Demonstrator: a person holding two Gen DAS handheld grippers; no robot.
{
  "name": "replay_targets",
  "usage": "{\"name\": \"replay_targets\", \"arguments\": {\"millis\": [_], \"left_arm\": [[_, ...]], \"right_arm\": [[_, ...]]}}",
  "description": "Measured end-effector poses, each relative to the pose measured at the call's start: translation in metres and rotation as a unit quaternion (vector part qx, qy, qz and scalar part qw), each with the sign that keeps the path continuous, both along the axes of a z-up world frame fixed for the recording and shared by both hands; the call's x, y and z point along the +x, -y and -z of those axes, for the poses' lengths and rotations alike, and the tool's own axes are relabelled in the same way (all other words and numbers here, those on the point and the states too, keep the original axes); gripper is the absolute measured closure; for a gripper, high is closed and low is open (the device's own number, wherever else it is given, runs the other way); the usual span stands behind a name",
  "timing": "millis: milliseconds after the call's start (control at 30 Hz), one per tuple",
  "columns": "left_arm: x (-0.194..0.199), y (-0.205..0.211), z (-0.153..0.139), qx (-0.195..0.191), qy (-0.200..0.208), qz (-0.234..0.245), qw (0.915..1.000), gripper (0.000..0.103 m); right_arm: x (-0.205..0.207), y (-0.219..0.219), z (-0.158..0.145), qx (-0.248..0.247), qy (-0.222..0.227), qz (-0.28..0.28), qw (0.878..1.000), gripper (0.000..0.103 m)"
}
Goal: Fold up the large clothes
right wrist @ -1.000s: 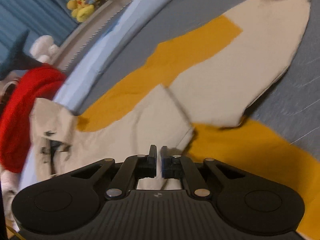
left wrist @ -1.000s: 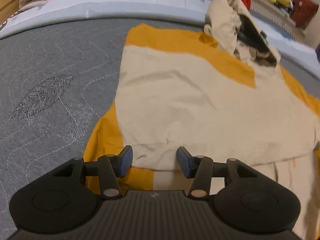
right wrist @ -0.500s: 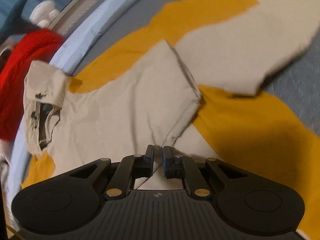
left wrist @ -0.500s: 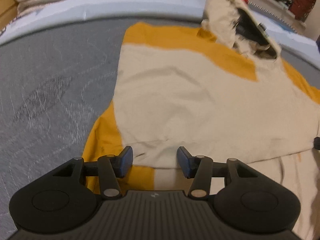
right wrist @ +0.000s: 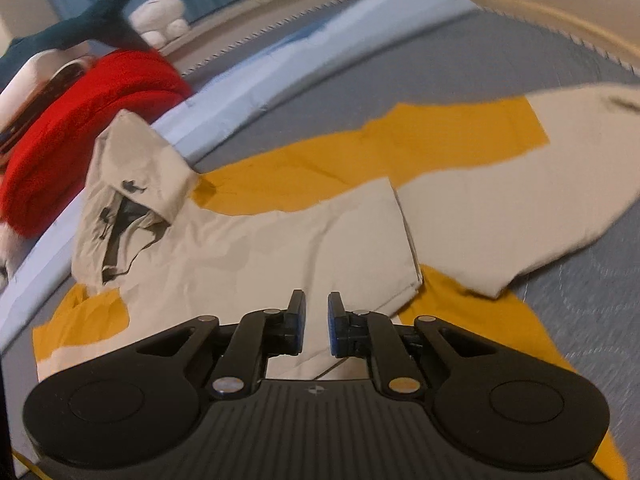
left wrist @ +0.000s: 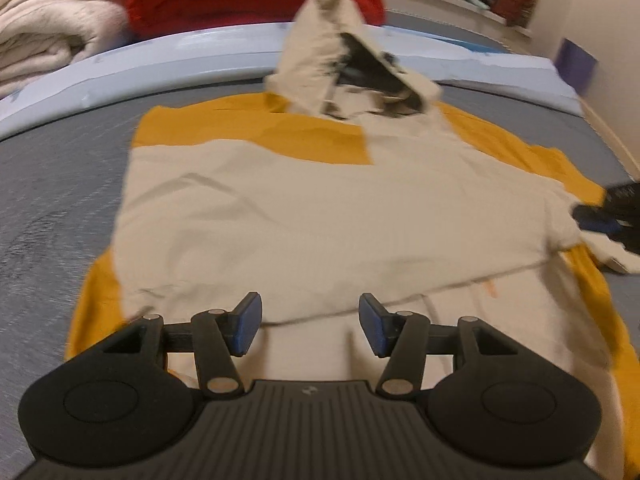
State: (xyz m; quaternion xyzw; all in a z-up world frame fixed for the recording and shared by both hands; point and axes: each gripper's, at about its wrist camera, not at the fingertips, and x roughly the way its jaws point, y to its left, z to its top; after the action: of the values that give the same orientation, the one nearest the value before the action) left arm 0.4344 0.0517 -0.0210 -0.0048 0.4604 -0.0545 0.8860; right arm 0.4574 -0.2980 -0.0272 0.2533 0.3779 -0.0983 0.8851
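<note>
The beige-and-yellow jacket [left wrist: 312, 216] lies flat on the grey bed [left wrist: 60, 184], hood [left wrist: 344, 60] pointing to the far edge, one sleeve [right wrist: 520, 184] stretched sideways, both the left tool [left wrist: 310, 330] and right tool [right wrist: 316, 322] opening, empty.

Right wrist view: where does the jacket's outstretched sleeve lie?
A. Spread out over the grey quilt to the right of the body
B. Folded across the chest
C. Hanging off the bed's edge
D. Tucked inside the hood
A: the sleeve, yellow then beige, stretches flat across the grey quilt to the right of the jacket, away from the hood and not folded in yet.
</note>
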Motion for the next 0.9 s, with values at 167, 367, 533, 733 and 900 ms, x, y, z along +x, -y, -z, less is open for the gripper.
{"name": "replay_targets", "arguments": {"millis": [167, 367, 533, 733, 900], "left_arm": [[-0.013, 0.028, -0.005, 0.002, 0.021, 0.024, 0.9995, 0.044], [-0.015, 0.035, -0.006, 0.003, 0.035, 0.02, 0.9992, 0.044], [-0.013, 0.031, -0.011, 0.001, 0.047, 0.009, 0.9989, 0.044], [-0.01, 0.03, -0.01, 0.001, 0.049, 0.006, 0.9988, 0.044], [-0.009, 0.03, -0.01, 0.001, 0.048, 0.009, 0.9988, 0.044]], "right_arm": [[-0.01, -0.012, -0.008, -0.044, 0.004, -0.018, 0.999, 0.079], [-0.016, -0.012, -0.012, -0.056, 0.009, -0.027, 0.998, 0.079], [-0.017, -0.01, -0.013, -0.07, 0.009, -0.038, 0.997, 0.079], [-0.016, 0.029, -0.024, -0.088, 0.041, -0.031, 0.995, 0.079], [-0.028, 0.113, -0.036, -0.085, 0.064, 0.058, 0.993, 0.089]]}}
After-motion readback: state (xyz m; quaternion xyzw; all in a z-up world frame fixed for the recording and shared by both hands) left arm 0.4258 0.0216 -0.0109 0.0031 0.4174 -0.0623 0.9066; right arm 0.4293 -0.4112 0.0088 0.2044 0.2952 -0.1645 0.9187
